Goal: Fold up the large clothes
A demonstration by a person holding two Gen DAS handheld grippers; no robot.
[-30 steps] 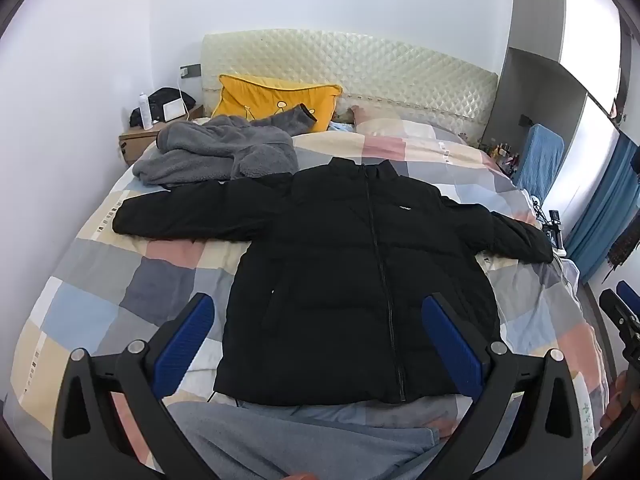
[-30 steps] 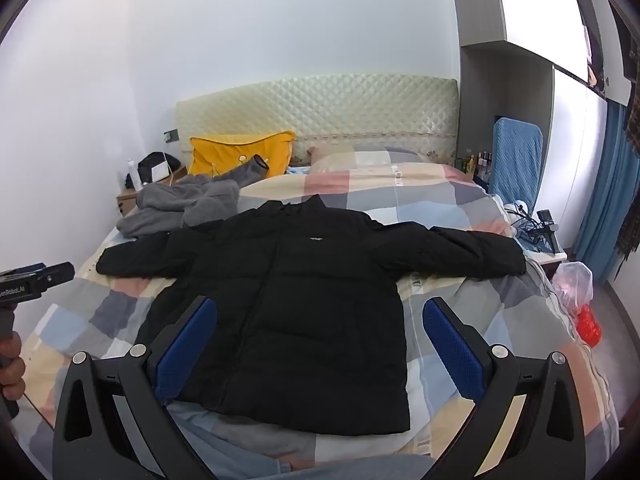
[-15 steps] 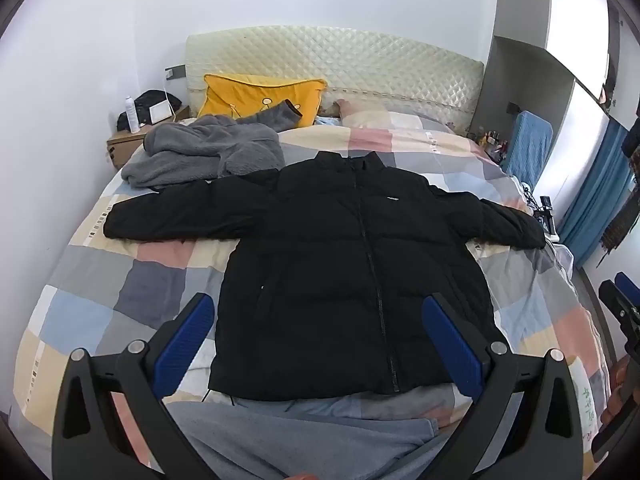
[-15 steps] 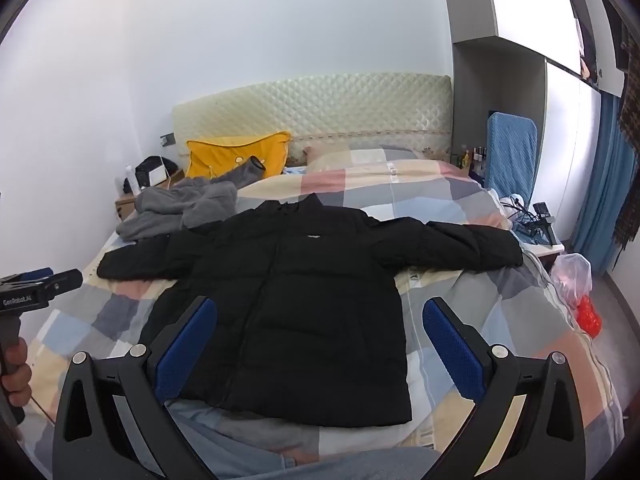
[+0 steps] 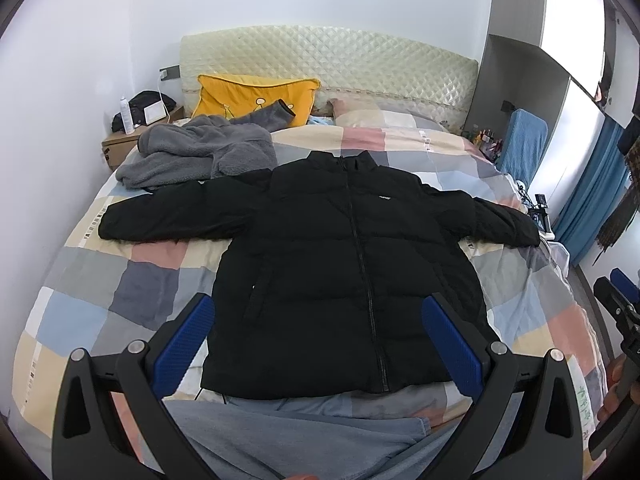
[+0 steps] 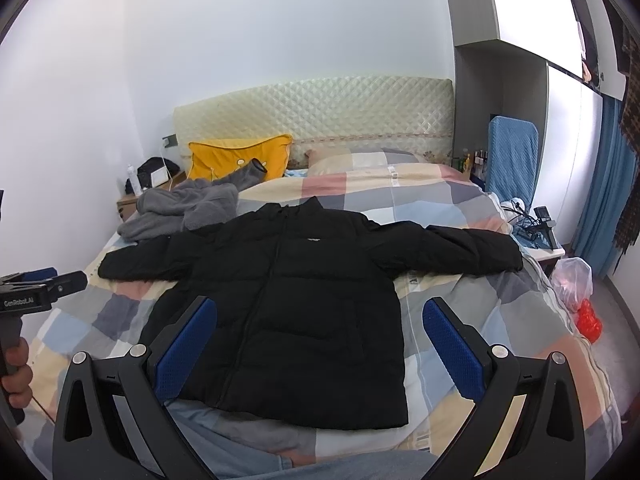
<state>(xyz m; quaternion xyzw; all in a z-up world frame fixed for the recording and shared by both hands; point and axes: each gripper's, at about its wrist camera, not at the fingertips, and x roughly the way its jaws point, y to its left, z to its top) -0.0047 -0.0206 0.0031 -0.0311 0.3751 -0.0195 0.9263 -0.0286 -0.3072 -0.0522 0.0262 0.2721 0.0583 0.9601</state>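
Ahead of both my grippers the jacket lies flat on the bed, front up, zipped, collar toward the headboard. Both sleeves are spread straight out to the sides, and its hem is the nearest edge to me. In the left wrist view the jacket sits centred between my fingers; in the right wrist view it sits left of centre, with its far sleeve reaching out past my right finger.

My left gripper hovers above the hem with its jaws spread wide, holding nothing. My right gripper is the same: wide apart, empty, above the hem's right part. From the right wrist view I see the left gripper at the far left edge, with a hand on its grip.

Just below the hem, closest to me, lies a grey-blue cloth. Beyond the jacket's left sleeve is a grey fleece in a heap, touching the sleeve's upper edge, and behind it a yellow pillow leans on the headboard. Right of my right gripper, off the bed, a blue chair stands by the wall.
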